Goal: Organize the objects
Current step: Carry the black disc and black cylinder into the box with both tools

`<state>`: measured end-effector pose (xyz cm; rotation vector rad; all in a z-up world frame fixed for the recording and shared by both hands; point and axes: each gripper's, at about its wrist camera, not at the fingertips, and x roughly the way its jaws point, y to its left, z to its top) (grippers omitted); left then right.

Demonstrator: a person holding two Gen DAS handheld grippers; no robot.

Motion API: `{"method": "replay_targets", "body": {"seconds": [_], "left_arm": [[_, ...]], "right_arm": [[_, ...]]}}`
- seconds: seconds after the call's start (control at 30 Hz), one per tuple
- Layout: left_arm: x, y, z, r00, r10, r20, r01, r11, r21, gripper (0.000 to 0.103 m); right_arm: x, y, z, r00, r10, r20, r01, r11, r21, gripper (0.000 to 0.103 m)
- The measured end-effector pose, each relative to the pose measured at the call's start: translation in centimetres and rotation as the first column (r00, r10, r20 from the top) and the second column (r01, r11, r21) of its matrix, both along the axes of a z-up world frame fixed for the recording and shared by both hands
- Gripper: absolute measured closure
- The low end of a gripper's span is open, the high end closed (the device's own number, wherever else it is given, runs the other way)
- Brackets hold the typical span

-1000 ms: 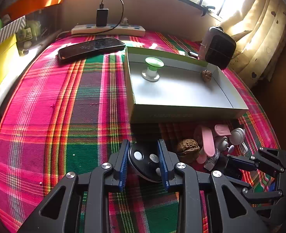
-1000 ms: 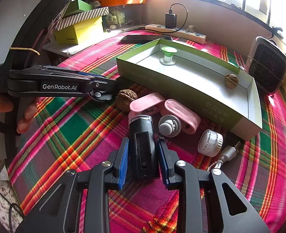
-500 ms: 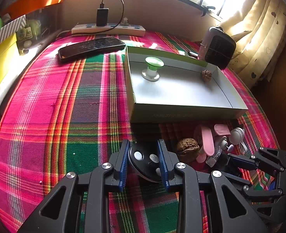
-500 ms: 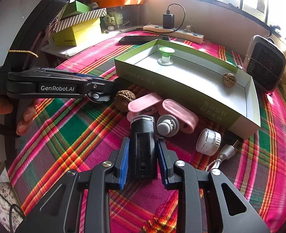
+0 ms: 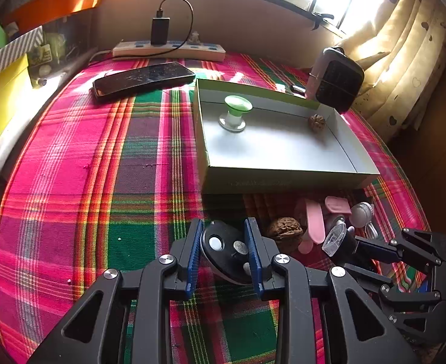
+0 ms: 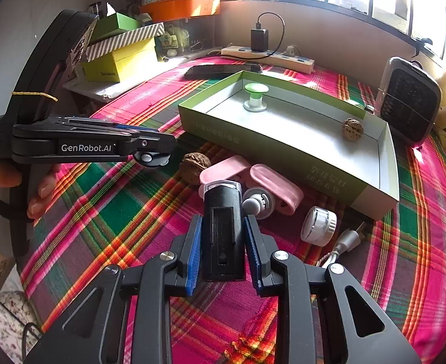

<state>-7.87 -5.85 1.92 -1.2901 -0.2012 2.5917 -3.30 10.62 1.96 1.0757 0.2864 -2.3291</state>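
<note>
The shallow rectangular cardboard tray with green outer walls and a pale grey inside (image 6: 286,154) lies on the pink, green and red plaid tablecloth (image 5: 80,182) and serves, by judgement, as the collecting place. Two things lie in it: a green-topped, spool-shaped knob on a clear base (image 6: 255,96) near the far wall, and a brown walnut (image 6: 352,129) near the right-hand end wall. Outside the tray, just before its near wall, a cluster is left: a second brown walnut (image 6: 195,163), two pink oblong clips (image 6: 276,188) lying side by side, a small grey round part (image 6: 258,203) touching them, a white ribbed cylindrical cap (image 6: 319,226) and a silver plug on a white cord (image 6: 348,238). The right gripper (image 6: 223,248) is clamped, blue pads on both flanks, on a black box-shaped device with a clear end cap (image 6: 223,227); whether it is clear of the cloth cannot be told. The left gripper (image 5: 224,253) is closed on a black dome-shaped object with pale round studs (image 5: 227,254), its pads pressing both sides, low over the cloth beside the walnut. The person's hand (image 6: 16,188) grasps the left tool's handle. The task stands, by judgement, at an early stage: two items placed, two gripped and not yet over the tray, roughly six lying loose. Farther off lie a black phone (image 5: 144,80), a white power strip with a black charger (image 5: 168,50), a small dark-grilled heater (image 6: 409,104) and stacked yellow and striped boxes (image 6: 122,51).
</note>
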Motion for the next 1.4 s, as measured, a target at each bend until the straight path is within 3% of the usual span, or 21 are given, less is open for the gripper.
{"method": "replay_targets", "body": {"seconds": [0.57,1.1,1.4], "left_arm": [[-0.8,0.6,3.3,0.998,-0.033,-0.053,0.034,0.999,0.007,0.077],[-4.5,2.0,4.4,0.996,-0.063,-0.068,0.064,0.998,0.007,0.077],[-7.1,2.9,3.5,0.996,-0.072,-0.050,0.072,0.997,-0.001,0.077]], "right_arm": [[-1.4,0.6,2.5,0.999,-0.048,-0.006,0.047,0.999,-0.024,0.074],[-6.6,0.9,4.0,0.990,-0.139,-0.010,0.139,0.990,-0.001,0.074],[-11.0,1.1,3.7,0.983,-0.184,0.019,0.184,0.983,0.002,0.074]]}}
